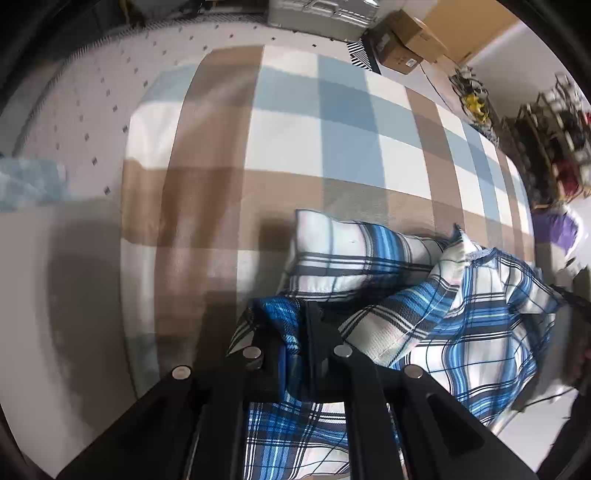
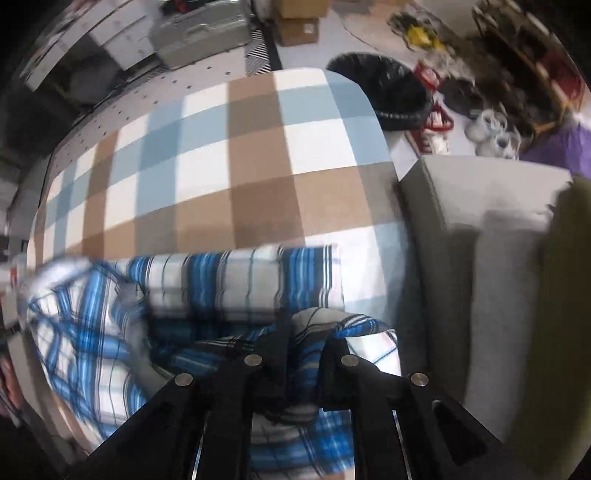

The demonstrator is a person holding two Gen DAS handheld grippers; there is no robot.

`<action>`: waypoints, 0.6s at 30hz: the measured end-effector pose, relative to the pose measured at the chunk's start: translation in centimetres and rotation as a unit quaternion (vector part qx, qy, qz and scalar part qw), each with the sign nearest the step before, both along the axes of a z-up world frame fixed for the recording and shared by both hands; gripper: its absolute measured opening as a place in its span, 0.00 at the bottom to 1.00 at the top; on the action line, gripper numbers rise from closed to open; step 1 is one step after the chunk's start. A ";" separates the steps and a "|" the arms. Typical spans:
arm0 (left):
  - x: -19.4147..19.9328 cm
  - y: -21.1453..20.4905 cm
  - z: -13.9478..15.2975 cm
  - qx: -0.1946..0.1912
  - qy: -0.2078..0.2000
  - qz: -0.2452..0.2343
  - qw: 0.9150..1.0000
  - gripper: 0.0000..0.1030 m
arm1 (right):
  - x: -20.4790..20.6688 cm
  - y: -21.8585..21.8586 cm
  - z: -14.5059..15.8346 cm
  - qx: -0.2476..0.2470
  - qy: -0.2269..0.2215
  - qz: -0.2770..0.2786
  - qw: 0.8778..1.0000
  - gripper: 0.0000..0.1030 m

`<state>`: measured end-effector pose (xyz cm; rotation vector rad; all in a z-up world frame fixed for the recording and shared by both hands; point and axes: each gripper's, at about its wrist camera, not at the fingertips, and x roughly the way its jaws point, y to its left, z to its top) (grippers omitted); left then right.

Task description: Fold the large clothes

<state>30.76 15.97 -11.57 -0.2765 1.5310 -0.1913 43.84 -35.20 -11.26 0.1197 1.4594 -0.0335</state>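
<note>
A blue, white and black plaid shirt [image 1: 461, 332] lies crumpled near the front edge of a bed spread with a brown, blue and white checked blanket [image 1: 295, 129]. My left gripper [image 1: 286, 321] points steeply down and is shut on a bunched fold of the shirt. In the right wrist view the same shirt [image 2: 221, 288] stretches to the left, blurred, over the checked blanket [image 2: 221, 166]. My right gripper [image 2: 306, 339] points straight down at the shirt's right end, with a bunch of cloth filling the narrow gap between its fingers.
A light blue cloth [image 1: 29, 181] lies left of the blanket. Beyond the bed are a grey case [image 1: 321, 14], a cardboard box [image 1: 410, 40] and a cluttered rack [image 1: 554, 129]. Right of the bed stand a grey upholstered block [image 2: 480, 221] and a black bin [image 2: 388, 88].
</note>
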 end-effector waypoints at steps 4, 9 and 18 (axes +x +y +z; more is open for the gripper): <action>-1.0 1.5 1.0 -0.032 -0.004 -0.009 0.999 0.11 | 1.0 -1.6 0.0 0.013 -0.013 -0.018 1.000 0.30; -1.7 3.8 4.6 0.036 -0.074 0.013 0.997 0.75 | 0.8 -3.5 4.0 0.000 -0.106 -0.051 0.993 0.52; -2.1 -1.2 10.6 0.099 -0.173 -0.067 0.978 0.75 | -2.0 6.6 5.3 -0.037 -0.158 0.204 0.965 0.71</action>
